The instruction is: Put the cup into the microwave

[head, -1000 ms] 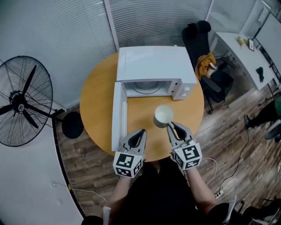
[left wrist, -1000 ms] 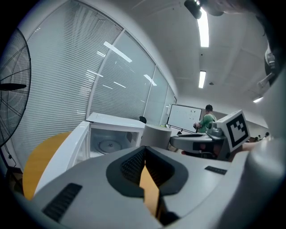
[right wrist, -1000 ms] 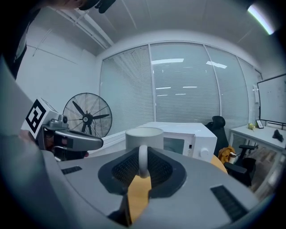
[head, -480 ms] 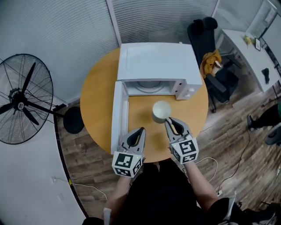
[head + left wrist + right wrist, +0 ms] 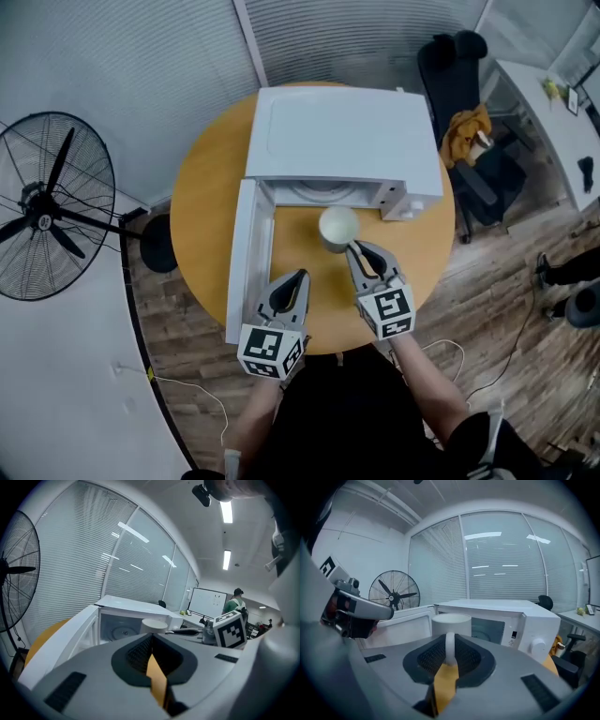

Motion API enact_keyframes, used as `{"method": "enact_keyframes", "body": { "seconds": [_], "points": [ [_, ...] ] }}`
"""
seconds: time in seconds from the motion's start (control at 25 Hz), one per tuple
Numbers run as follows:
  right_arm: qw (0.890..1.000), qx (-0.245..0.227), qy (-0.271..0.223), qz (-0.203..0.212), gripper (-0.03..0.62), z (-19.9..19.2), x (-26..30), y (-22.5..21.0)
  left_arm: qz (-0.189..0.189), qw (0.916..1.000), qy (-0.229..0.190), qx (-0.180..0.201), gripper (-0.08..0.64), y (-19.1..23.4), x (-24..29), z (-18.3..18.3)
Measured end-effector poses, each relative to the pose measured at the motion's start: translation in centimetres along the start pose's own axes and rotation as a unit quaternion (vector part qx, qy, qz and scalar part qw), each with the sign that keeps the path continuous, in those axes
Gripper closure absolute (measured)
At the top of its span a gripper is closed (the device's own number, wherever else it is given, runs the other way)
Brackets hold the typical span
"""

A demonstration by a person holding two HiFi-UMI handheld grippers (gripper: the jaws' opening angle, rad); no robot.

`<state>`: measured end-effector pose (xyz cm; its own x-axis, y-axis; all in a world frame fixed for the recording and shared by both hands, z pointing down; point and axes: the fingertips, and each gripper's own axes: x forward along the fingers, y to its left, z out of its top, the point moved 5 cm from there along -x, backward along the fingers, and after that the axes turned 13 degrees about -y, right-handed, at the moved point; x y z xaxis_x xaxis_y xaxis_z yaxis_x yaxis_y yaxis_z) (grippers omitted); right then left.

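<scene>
1. Table: round, wood-topped, and stood before a wall of closed blinds.

2. Microwave: white, sat at the far half of the table. Its door was swung fully open to the left. The cavity faced the person, and the turntable was visible inside.

3. Cup: pale and upright, just in front of the open cavity and still outside it. The handle pointed back toward the person. Whether its base touched the tabletop could not be told.

4. Right gripper: clenched on the cup's handle. The right gripper view showed the handle pinched between the two dark pads, with the cup body just beyond the tips. The marker cube sat at its rear.

5. Left gripper: clenched on nothing. The left gripper view showed its tips meeting with only bare tabletop behind them. It was held over the near edge of the table, beside the open door and apart from the cup.

6. Pedestal fan: black, on the floor to the left of the table.

7. Office chair: black, behind and to the right of the microwave, with an orange cloth draped on it.
</scene>
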<state>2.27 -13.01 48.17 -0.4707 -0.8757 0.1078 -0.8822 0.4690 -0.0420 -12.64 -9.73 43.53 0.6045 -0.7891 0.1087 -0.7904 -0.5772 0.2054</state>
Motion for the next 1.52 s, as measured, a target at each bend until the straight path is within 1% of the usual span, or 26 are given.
{"method": "enact_keyframes", "body": {
  "seconds": [0.2,0.4,0.72,1.04,1.52],
  "points": [
    [1.000,0.003,0.008,0.022,0.538,-1.3,2.2,-1.9,0.021,0.9998,0.003,-0.003,0.561,-0.1,1.9,-0.2],
    [0.999,-0.006,0.002,0.047,0.538,-2.5,4.5,-3.5,0.045,0.9989,0.008,-0.002,0.561,0.2,3.7,-0.4],
    [0.998,-0.006,0.001,0.069,0.538,-4.9,7.6,-4.8,0.080,0.9968,0.007,-0.005,0.561,0.6,5.3,-0.9],
    [0.999,-0.004,-0.017,0.050,0.538,-6.5,10.8,-5.8,0.097,0.9952,0.013,-0.009,0.561,1.3,5.8,-2.2],
    [0.999,0.001,-0.034,0.003,0.538,-7.9,14.3,-8.0,0.107,0.9942,0.009,-0.013,0.561,2.1,6.4,-2.2]
  ]
}}
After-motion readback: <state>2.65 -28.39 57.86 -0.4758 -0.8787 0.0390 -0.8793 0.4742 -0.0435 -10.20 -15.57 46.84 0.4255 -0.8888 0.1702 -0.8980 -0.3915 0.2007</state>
